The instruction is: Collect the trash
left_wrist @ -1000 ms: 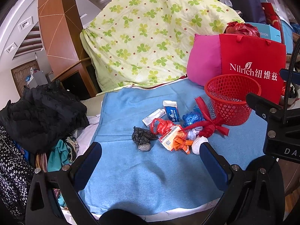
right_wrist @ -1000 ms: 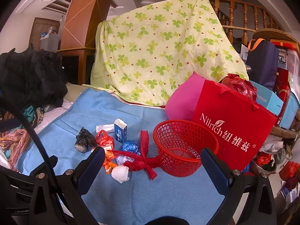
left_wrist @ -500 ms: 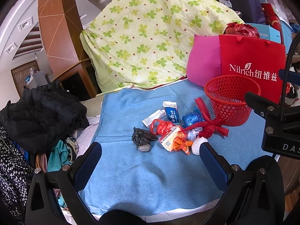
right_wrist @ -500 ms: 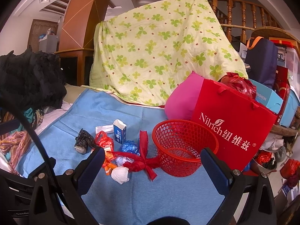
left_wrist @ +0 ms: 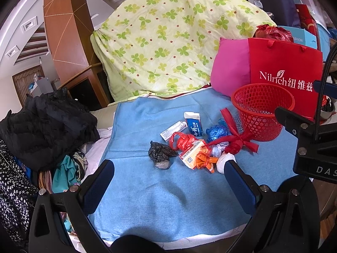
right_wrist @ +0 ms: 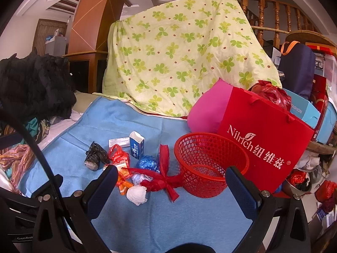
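While both grippers hover above the near edge of the blue blanket (left_wrist: 147, 200), neither has hold of anything: left gripper (left_wrist: 168, 181) fingers spread wide, empty; right gripper (right_wrist: 171, 186) likewise wide apart, empty. Trash pile sits mid-blanket, ahead of both, well apart from the fingers.

Left wrist view: black crumpled bag (left_wrist: 161, 155) at 12 o'clock, nearest the gripper's centre line. Orange-white carton (left_wrist: 191, 154) just right of it, about 1 o'clock, touching an orange wrapper (left_wrist: 205, 161). White wad (left_wrist: 224, 161) right beside the right finger's tip. Red plastic bag (left_wrist: 183, 142) behind the carton. Blue-white box (left_wrist: 192, 124) upright, flat white box (left_wrist: 173, 130) at its left. Blue crumpled bag (left_wrist: 217, 131) and red ribbon bow (left_wrist: 236, 141) at 1 o'clock. Red mesh basket (left_wrist: 262, 110) at 2 o'clock, upright; bow touches its base. Right gripper's body shows at the right edge.

Right wrist view: red mesh basket (right_wrist: 210, 162) at 12–1 o'clock, between the fingers, looks empty. Red ribbon bow (right_wrist: 166, 177) at 12 o'clock, white wad (right_wrist: 137, 194) at 11 o'clock, near the left finger. Black crumpled bag (right_wrist: 94, 157) at 10 o'clock, farthest.

Behind the basket: red Nilrich bag (right_wrist: 263, 147), pink cushion (right_wrist: 205, 116), clover-print quilt (right_wrist: 179, 59). Black clothes heap (left_wrist: 42, 126) at 9 o'clock off the blanket.
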A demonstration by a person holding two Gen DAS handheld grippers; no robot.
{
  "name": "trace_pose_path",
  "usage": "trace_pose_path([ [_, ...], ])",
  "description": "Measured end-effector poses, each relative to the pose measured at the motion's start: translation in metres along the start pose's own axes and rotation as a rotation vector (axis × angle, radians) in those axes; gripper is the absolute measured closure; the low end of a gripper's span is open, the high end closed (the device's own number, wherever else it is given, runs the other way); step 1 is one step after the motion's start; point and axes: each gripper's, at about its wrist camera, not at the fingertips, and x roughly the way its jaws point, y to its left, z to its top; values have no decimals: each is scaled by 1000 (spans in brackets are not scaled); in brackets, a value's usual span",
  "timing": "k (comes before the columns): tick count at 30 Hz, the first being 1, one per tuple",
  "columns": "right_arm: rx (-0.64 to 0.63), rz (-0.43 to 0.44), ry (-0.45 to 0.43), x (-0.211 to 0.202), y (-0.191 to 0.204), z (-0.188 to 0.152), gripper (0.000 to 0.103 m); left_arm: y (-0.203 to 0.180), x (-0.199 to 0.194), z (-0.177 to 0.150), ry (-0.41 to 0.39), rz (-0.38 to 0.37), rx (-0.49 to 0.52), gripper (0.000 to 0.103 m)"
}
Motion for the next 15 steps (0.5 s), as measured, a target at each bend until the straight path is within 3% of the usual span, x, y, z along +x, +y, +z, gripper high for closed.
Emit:
trace_pose_path([
  [6, 9, 0, -16, 1, 1, -2, 0, 1, 6, -4, 9, -7, -1, 0],
  [8, 32, -1, -88, 6, 1, -7, 0, 3, 15, -9, 31, -19, -9, 0],
  [15, 91, 87, 11, 44, -10, -23, 0, 32, 71, -40, 179, 10, -98, 0],
])
